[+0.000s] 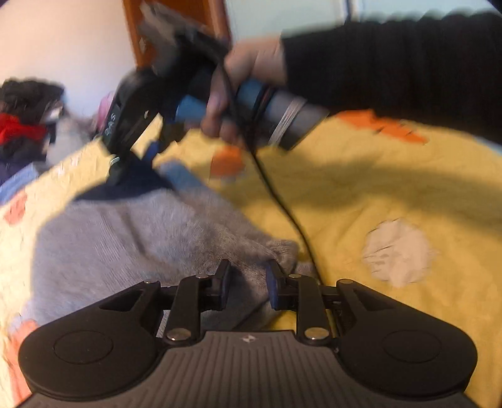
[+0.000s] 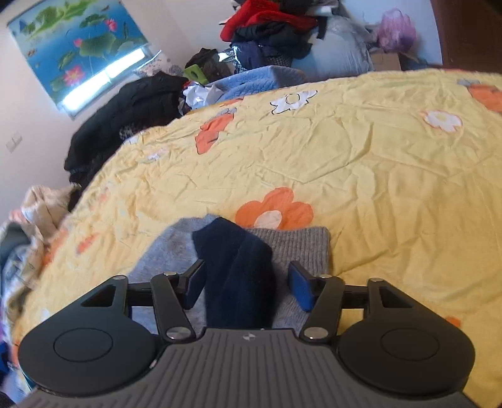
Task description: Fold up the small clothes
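Bedspread [image 2: 376, 163]: yellow, creased, printed with orange and white flowers
Clothes heap [image 2: 269, 28]: red and dark garments — piled beyond the bed
Wall picture [image 2: 81, 47]: lotus pond
Black coat [image 2: 125, 116]: at bed's edge

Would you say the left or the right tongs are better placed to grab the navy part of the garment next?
Right, probably: the right tongs already straddle the navy part; the left tongs sit at the grey sweater's other end.

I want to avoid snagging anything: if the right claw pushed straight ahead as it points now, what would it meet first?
The dark navy piece lying between the right claw pads, on the grey garment. Past that is only the yellow floral bedspread.
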